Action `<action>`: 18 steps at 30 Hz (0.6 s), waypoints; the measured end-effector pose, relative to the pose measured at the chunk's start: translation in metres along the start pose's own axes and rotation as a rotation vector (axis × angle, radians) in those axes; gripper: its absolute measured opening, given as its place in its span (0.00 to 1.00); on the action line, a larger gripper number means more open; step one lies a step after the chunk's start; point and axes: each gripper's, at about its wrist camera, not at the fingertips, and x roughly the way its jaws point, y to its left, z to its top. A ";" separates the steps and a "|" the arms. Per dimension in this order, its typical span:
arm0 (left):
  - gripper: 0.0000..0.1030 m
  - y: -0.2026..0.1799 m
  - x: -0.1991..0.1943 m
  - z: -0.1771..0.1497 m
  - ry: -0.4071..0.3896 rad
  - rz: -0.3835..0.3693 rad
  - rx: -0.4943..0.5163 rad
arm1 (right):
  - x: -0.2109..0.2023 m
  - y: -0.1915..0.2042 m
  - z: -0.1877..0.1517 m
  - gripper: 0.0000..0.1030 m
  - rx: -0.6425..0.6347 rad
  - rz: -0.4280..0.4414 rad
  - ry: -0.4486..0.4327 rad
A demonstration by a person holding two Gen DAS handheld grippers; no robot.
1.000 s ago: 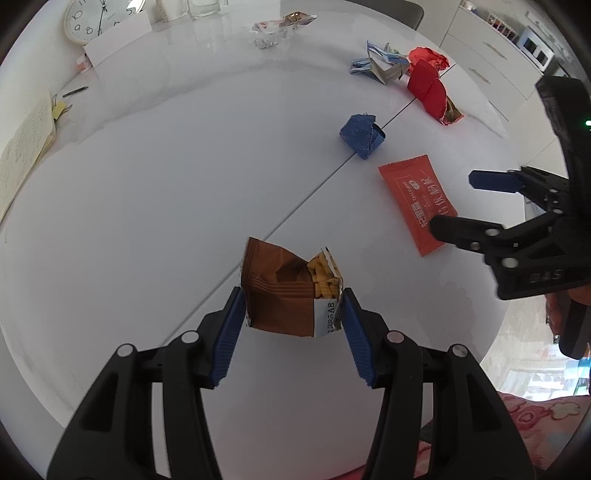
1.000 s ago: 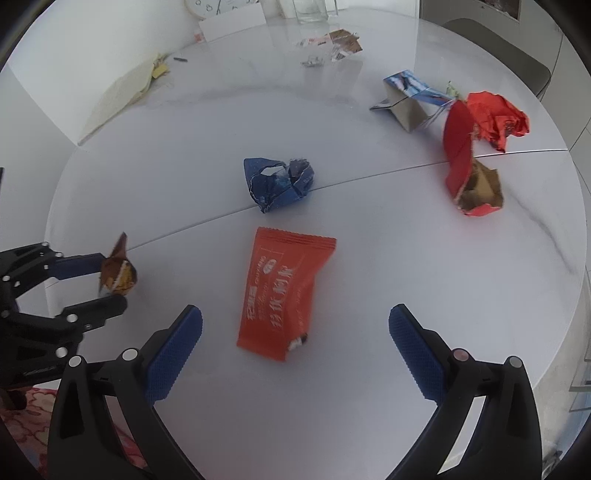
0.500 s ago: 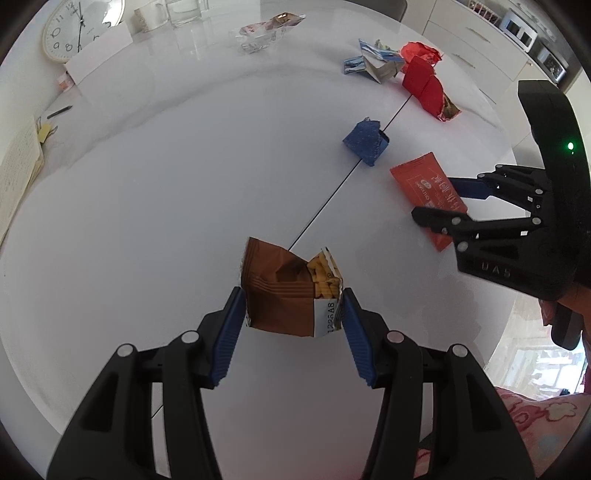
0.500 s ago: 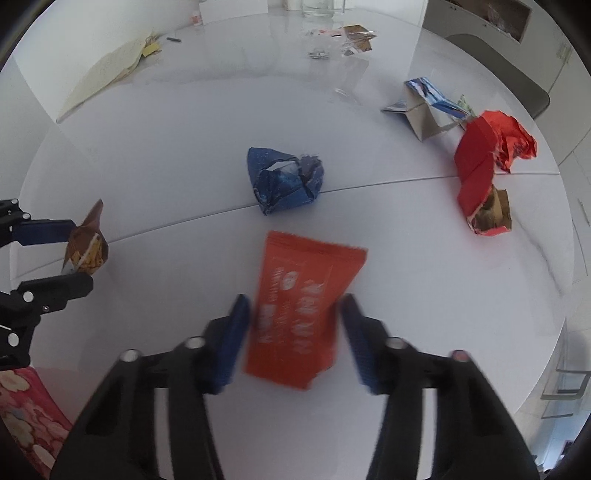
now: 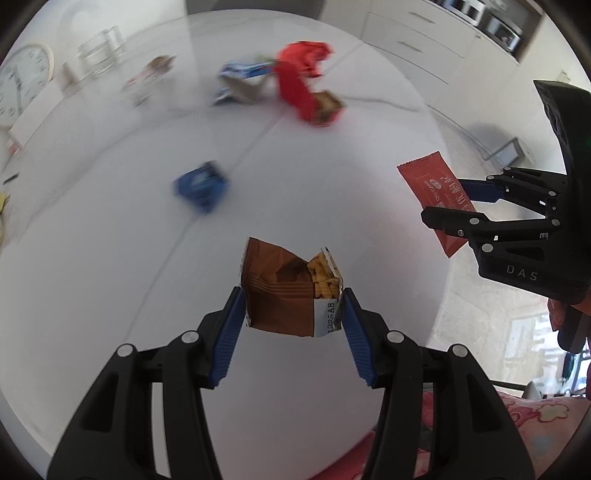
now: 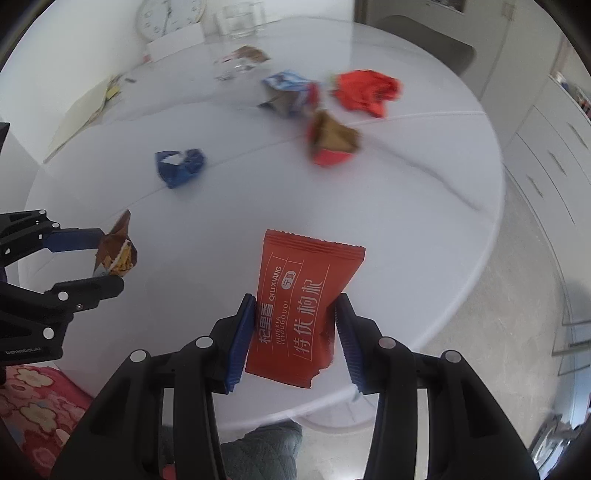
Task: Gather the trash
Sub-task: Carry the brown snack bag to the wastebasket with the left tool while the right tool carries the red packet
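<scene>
My left gripper (image 5: 293, 317) is shut on a brown snack wrapper (image 5: 286, 291) and holds it above the near edge of the round white table (image 5: 110, 258). It also shows at the left of the right wrist view (image 6: 110, 258). My right gripper (image 6: 295, 325) is shut on a flat red packet (image 6: 301, 299) and holds it lifted off the table near the front edge. That packet also shows at the right of the left wrist view (image 5: 436, 195). On the table lie a crumpled blue wrapper (image 6: 181, 166), a red-and-brown wrapper (image 6: 332, 144), a crumpled red wrapper (image 6: 365, 92) and a blue-and-white carton (image 6: 288, 92).
A small wrapper (image 6: 247, 55), a glass (image 6: 240, 18) and a clock (image 6: 166, 14) stand at the table's far side. Papers (image 6: 88, 110) lie at the far left. White cabinets (image 6: 546, 147) stand to the right. A floral red cloth (image 6: 33, 398) lies below the near edge.
My right gripper has closed on the red packet and lifted it off the table. Both grippers have moved toward the near edge; the left one still holds the brown wrapper.
</scene>
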 end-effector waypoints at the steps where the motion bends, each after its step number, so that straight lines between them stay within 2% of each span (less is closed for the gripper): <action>1: 0.50 -0.011 0.002 0.004 0.000 -0.010 0.013 | -0.004 -0.009 -0.006 0.43 0.010 -0.006 -0.001; 9: 0.50 -0.123 0.023 0.027 0.007 -0.090 0.148 | -0.022 -0.090 -0.058 0.43 0.083 -0.038 0.015; 15: 0.50 -0.179 0.049 0.029 0.052 -0.137 0.197 | -0.022 -0.130 -0.080 0.43 0.106 -0.047 0.037; 18: 0.50 -0.194 0.061 0.029 0.078 -0.147 0.197 | -0.022 -0.142 -0.087 0.43 0.107 -0.047 0.048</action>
